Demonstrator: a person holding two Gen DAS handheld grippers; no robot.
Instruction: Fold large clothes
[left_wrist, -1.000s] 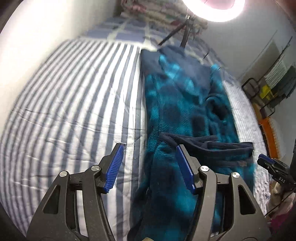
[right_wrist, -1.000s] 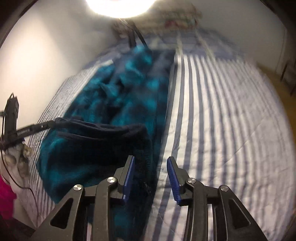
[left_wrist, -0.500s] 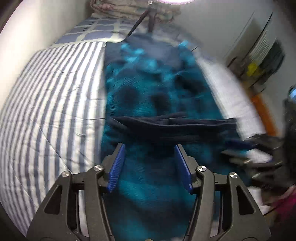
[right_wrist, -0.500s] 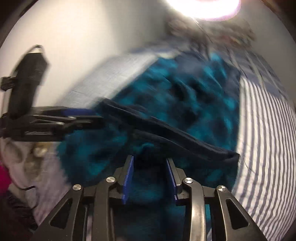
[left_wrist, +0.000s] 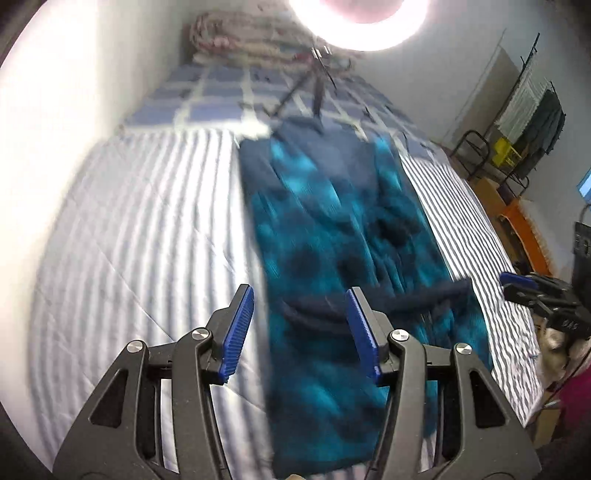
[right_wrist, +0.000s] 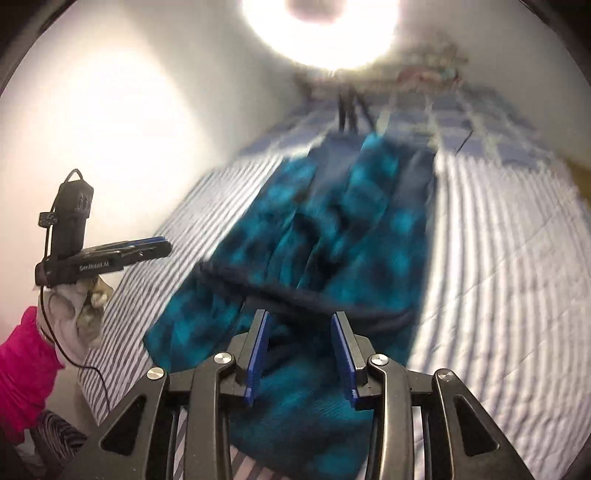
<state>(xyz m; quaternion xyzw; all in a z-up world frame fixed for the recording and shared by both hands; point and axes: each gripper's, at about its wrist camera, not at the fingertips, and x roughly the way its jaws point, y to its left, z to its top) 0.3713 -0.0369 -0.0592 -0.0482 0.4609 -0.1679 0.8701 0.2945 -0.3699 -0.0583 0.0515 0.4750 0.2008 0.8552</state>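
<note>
Both tools have pulled back off the teal fleece garment (left_wrist: 332, 229), which lies lengthwise on the striped bed (left_wrist: 147, 229); motion blur hides detail. Left tool (left_wrist: 301, 332) and right tool (right_wrist: 301, 354) gape, empty.

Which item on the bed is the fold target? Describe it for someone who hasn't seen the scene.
Start at the blue-and-white striped bedsheet covering the bed. Lying lengthwise along it is a fuzzy teal-and-navy blotched fleece garment, reaching toward the tripod legs. It is the only dark, plush thing there, crossed near its close end by a navy band.
</note>
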